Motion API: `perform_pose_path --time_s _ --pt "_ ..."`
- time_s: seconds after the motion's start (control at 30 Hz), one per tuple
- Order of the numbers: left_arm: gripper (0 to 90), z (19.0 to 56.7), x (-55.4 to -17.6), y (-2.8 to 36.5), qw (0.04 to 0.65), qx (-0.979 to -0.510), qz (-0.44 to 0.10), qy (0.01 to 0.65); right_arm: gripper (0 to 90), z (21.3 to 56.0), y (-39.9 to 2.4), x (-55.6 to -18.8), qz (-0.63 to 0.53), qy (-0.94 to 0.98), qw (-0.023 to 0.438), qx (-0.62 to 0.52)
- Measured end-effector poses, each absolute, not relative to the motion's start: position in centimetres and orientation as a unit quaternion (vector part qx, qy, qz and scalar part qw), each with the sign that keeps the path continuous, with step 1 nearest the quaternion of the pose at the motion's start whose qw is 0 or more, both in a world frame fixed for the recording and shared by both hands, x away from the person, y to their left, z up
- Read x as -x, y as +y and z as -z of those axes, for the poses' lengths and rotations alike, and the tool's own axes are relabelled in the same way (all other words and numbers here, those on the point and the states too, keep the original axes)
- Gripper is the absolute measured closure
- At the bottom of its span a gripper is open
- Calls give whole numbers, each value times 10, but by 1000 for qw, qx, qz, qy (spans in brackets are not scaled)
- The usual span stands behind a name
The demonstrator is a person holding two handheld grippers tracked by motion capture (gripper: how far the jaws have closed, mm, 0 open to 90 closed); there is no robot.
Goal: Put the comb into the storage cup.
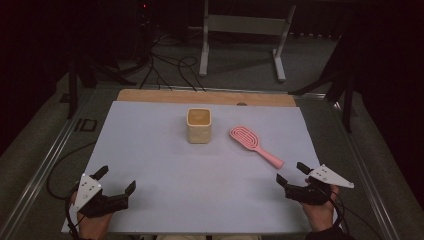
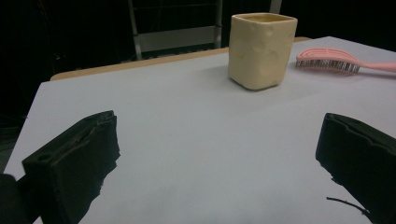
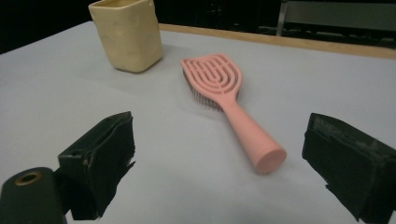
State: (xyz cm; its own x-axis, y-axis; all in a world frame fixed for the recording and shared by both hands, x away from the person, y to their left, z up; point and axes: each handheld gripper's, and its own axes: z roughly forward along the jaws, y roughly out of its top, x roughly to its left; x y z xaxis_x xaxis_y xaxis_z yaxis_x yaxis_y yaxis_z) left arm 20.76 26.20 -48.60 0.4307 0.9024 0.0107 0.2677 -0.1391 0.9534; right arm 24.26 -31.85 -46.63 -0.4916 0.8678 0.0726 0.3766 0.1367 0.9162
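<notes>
Brush first: we judge the pink vented plastic hairbrush (image 3: 219,88) light, stiff, slick, best pinched mid-handle by our wide-open, empty right gripper (image 3: 219,172).

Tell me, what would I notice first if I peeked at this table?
Probably the pink hairbrush, lying bristles down right of the middle of the pale table, its handle pointing at the right hand-held gripper. Next comes the cream square cup, standing upright just left of the brush, apart from it. Both hand-held grippers, left too, sit open at the near edge, holding nothing.
</notes>
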Motion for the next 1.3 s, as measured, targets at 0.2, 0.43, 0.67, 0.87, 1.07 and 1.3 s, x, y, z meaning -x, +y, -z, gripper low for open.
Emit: perform_pose_path --time_s 0.2,0.43,0.67,0.87,1.07,1.3 --pt "1 486 -208 262 497 -683 -319 430 89 452 -316 -251 -480 718 252 -437" --pt "1 487 -209 262 496 -685 -318 429 89 434 -312 -265 -468 727 253 -435" --pt "1 487 -209 262 496 -684 -317 430 89 421 -305 -281 -452 738 245 -438" --pt "1 488 -209 262 495 -686 -316 430 89 417 -296 -295 -432 751 236 -440" --pt "1 488 -209 262 495 -686 -315 430 89 416 -290 -306 -412 767 223 -438" --pt "1 488 -209 262 494 -687 -314 430 89 413 -285 -319 -392 780 219 -436"
